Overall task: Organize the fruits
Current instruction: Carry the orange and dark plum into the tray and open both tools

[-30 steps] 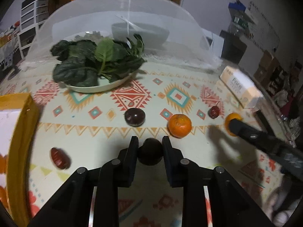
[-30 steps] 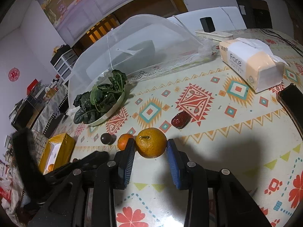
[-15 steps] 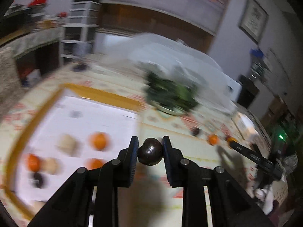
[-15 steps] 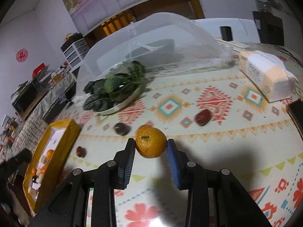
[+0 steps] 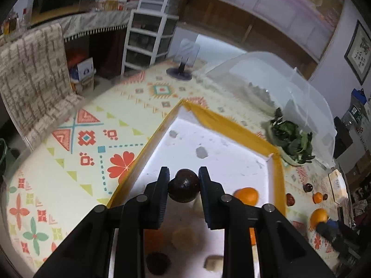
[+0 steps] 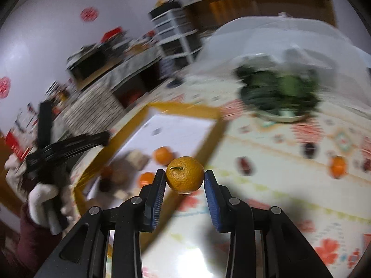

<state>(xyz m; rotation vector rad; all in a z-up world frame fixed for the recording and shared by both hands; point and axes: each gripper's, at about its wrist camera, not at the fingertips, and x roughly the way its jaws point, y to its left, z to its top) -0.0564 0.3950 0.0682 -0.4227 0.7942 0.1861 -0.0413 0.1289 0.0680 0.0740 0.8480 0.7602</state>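
Over the yellow-rimmed tray (image 5: 236,125): left jaws clamping one dark fruit (image 5: 183,188), right jaws one orange (image 6: 184,178).

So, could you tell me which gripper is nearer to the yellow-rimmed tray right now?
Left. The left gripper holds a dark fruit directly over the tray, while the right gripper carries an orange beside the tray's edge, above the tablecloth.

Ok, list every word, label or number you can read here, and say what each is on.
No text can be read for certain.
Tissue pack: a short dark word, too small to read.
Framed picture: marks too small to read.
Cardboard box: a blue logo, illegible.
Red wall stickers: blurred.
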